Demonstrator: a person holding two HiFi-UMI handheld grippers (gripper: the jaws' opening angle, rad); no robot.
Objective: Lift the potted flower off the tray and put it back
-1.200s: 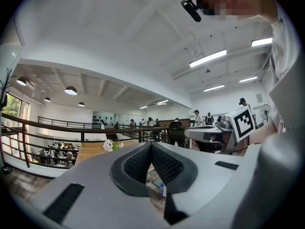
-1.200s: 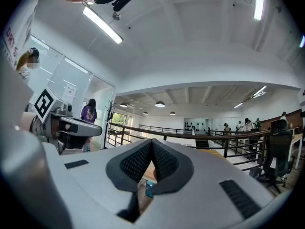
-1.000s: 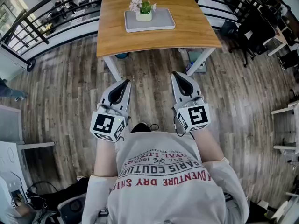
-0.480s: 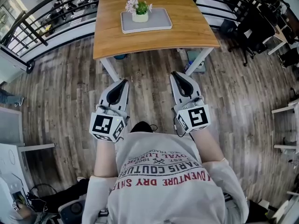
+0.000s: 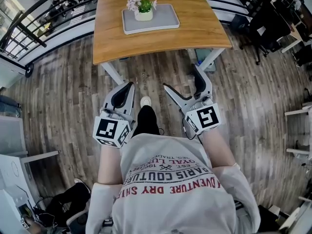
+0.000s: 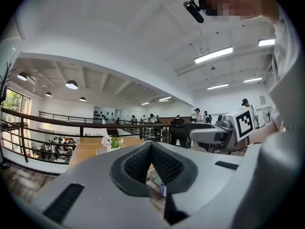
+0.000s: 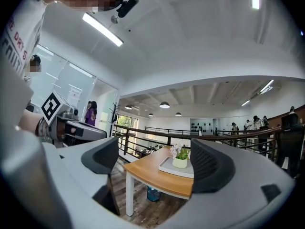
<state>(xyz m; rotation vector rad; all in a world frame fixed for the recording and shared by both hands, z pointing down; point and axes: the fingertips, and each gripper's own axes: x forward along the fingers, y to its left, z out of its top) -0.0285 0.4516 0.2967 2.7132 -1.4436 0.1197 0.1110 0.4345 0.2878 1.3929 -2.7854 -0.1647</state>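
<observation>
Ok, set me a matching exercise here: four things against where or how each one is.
Things: 1 pale-potted pink flower; 2 flat grey rectangular tray; 3 light wooden table; 4 left hand-held gripper.
States: A on the plank floor; B jaws together; C upright on the tray; D flat on the tabletop.
Pairs: 1-C, 2-D, 3-A, 4-B.

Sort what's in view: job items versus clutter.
Job:
- potted flower, standing on the tray
- wooden table
- left tool, shut, empty
- right tool, jaws opening, nothing between them

Lying about:
- black railing
- dark chairs
- blue container on the floor under the table
</observation>
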